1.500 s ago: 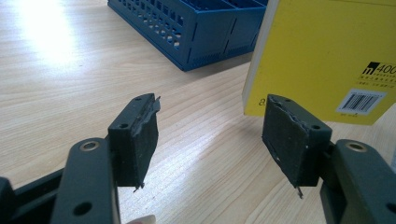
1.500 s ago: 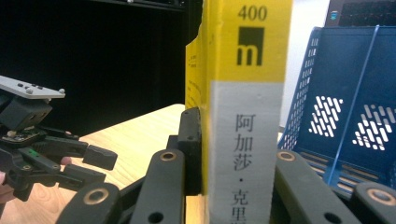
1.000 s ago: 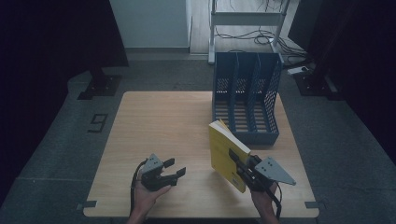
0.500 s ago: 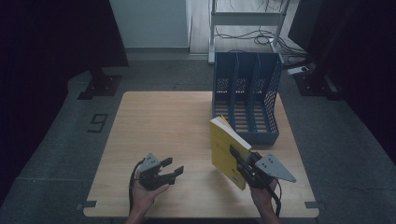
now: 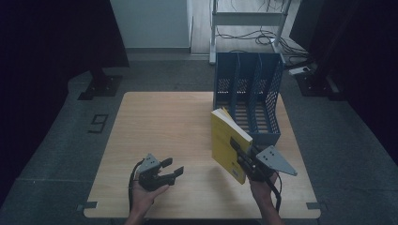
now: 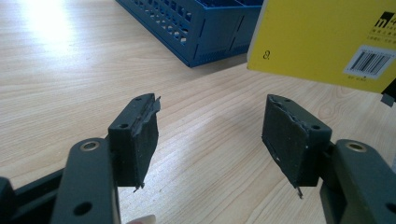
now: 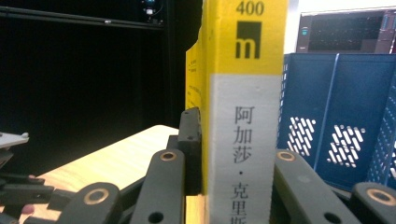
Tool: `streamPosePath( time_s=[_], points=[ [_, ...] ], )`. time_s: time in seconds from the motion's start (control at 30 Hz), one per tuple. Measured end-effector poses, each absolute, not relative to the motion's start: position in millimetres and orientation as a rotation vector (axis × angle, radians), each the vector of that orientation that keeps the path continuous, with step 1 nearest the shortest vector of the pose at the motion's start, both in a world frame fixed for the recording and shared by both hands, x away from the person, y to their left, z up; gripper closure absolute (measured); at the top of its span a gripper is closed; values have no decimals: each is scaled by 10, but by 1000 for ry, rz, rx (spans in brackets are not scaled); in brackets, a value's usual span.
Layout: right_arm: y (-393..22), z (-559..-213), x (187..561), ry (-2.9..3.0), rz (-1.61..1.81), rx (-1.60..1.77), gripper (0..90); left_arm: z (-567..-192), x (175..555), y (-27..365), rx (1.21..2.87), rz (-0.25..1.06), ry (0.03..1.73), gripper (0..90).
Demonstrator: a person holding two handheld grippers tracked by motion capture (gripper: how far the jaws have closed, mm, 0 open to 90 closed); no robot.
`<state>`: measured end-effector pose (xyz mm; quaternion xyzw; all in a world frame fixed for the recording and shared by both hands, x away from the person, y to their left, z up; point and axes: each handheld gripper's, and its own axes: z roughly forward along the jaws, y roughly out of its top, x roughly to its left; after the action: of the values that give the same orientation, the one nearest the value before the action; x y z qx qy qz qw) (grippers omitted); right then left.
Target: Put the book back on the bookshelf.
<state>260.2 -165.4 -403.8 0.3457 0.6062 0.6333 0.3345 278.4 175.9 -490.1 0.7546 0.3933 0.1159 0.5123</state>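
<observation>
Two tongs worked over the wooden table (image 5: 164, 122), and the blue file rack (image 5: 248, 96) at its far right served as the landmark for everything else. The right tongs (image 5: 240, 154) were clenched on a yellow book (image 5: 226, 140), which stood just in front of the rack's open front, on the person's side of it, lifted off the table and tilted so that its top leaned toward the rack. In the right gripper view the book's (image 7: 243, 93) spine rose upright between the two black jaws, one jaw pressed against the yellow cover on the left and the other against the white-and-yellow spine's far side; the spine carried printed characters and a small black square mark, and the rack's (image 7: 336, 130) perforated blue walls stood close behind it to the right. The right hand (image 5: 263, 187) gripped the tool from the near table edge.

The left tongs (image 5: 170, 171) lay well to the left of the rack, near the table's front edge, held in the left hand (image 5: 143, 194). Their jaws stood released, wide apart, with bare wood between them. In the left gripper view the rack's (image 6: 196, 23) corner lay beyond the pads (image 6: 137, 135), and the book's (image 6: 322, 37) back cover with its barcode hung to the right of that corner.
</observation>
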Motion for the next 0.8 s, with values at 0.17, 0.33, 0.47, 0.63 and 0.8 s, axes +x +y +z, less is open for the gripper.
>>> streamPosePath(
  time_s=[0.17,0.33,0.47,0.63,0.8],
  points=[
    [-1642,-4010,2661,1576,1641,919,744,-4900,2778,1749,1821,270,940,358],
    [-1656,-3970,2698,1559,1661,941,744,-4893,2781,1762,1821,263,938,357],
    [-1663,-3932,2699,1548,1659,935,744,-4880,2789,1811,1812,255,939,355],
    [-1669,-3895,2718,1543,1655,935,744,-4871,2792,1839,1800,254,947,355],
    [-1668,-3863,2743,1536,1662,942,744,-4875,2791,1820,1814,258,941,354]
  ],
)
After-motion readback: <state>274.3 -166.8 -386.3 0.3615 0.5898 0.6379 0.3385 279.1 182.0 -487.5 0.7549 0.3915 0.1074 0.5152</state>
